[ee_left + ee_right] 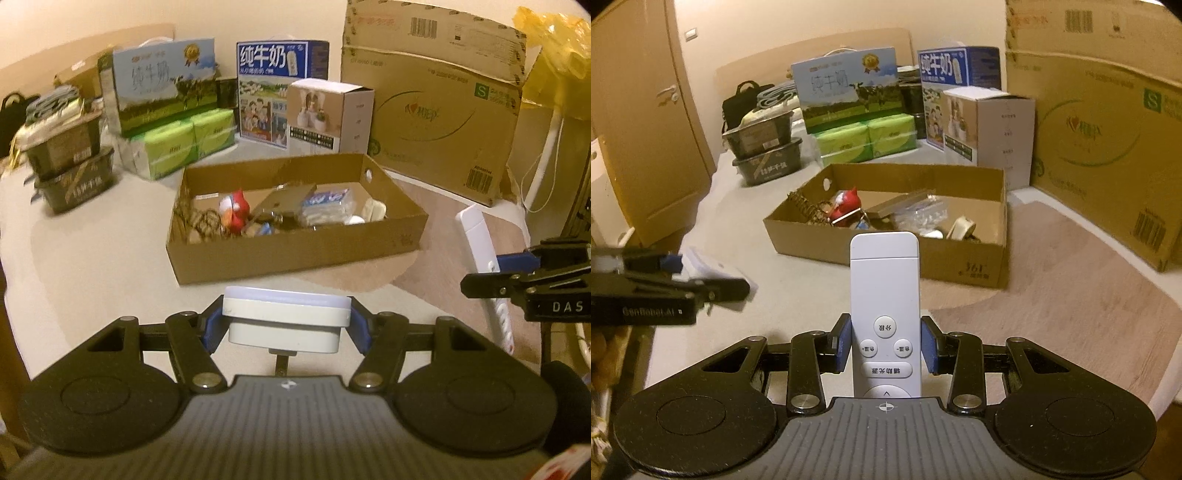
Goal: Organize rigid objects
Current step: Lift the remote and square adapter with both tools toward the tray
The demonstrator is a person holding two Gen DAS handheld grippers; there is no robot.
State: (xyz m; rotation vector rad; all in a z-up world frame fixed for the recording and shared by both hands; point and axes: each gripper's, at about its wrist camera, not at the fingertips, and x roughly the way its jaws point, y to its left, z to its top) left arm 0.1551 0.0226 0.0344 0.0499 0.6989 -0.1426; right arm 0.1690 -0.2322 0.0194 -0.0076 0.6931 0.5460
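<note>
My left gripper (286,325) is shut on a white square plug-in device (286,319), held above the bed short of the open cardboard tray (295,254). My right gripper (886,349) is shut on a white remote control (884,295), pointing toward the same cardboard tray (886,262). The tray holds a red toy (234,212), a brown flat box, a plastic packet and other small items. The right gripper and remote also show in the left wrist view (517,273) at the right edge. The left gripper shows in the right wrist view (665,284) at the left.
Behind the tray stand milk cartons (162,81), green tissue packs (181,144), a small white box (330,114) and a large cardboard box (443,107). Two stacked dark tubs (70,162) sit at the left. A wooden wardrobe door (639,129) is at the far left.
</note>
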